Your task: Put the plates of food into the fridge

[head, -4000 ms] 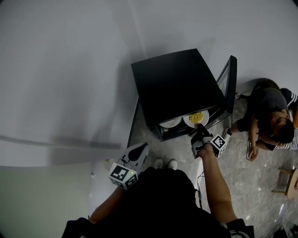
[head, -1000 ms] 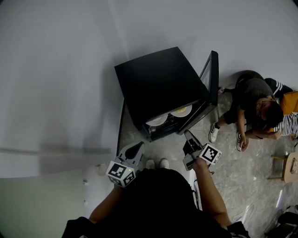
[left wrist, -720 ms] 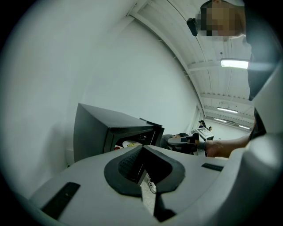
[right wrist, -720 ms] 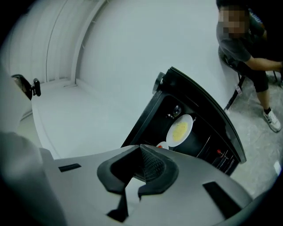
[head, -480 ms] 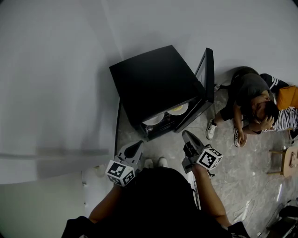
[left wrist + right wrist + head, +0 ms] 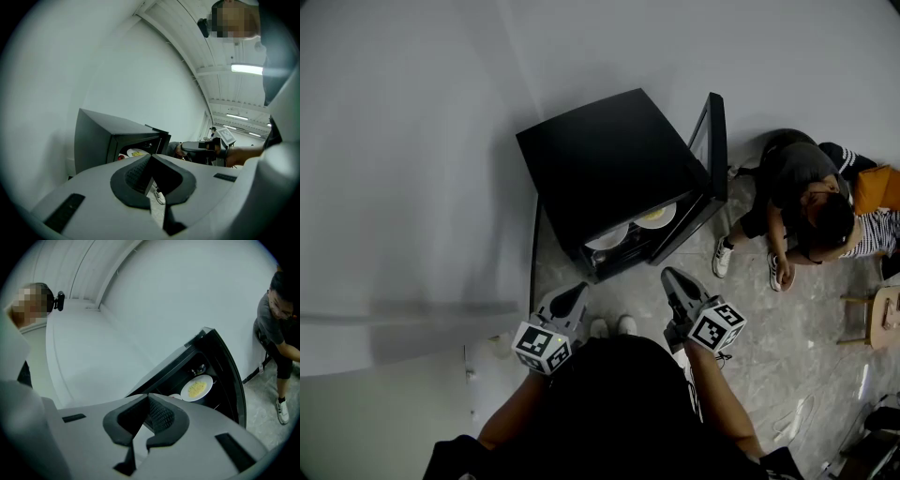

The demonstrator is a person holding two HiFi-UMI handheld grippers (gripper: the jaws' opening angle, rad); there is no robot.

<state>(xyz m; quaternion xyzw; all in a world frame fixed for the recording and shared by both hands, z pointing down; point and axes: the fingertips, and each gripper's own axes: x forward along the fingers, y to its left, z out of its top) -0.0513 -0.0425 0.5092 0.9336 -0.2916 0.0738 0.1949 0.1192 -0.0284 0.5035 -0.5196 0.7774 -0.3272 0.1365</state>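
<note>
A small black fridge (image 6: 609, 159) stands on the floor against the wall, its door (image 6: 713, 141) swung open to the right. On its shelf lie a white plate of yellow food (image 6: 656, 217) and a second white plate (image 6: 607, 237) to its left. My right gripper (image 6: 670, 277) hangs shut and empty, well back from the opening. My left gripper (image 6: 575, 295) is also shut and empty, held near my body. In the right gripper view the plate of yellow food (image 6: 198, 388) lies beyond the right gripper (image 6: 147, 399). The left gripper (image 6: 151, 159) points toward the fridge (image 6: 93, 140).
A person (image 6: 806, 206) sits on the floor just right of the fridge door, legs stretched toward me. Another person (image 6: 877, 216) is at the right edge, above a wooden stool (image 6: 886, 328). My shoes (image 6: 614, 326) are just in front of the fridge.
My right gripper has let go of the plate of yellow food, drawn back from the shelf, risen and rolled. The left gripper has stayed put. The door remains open.
</note>
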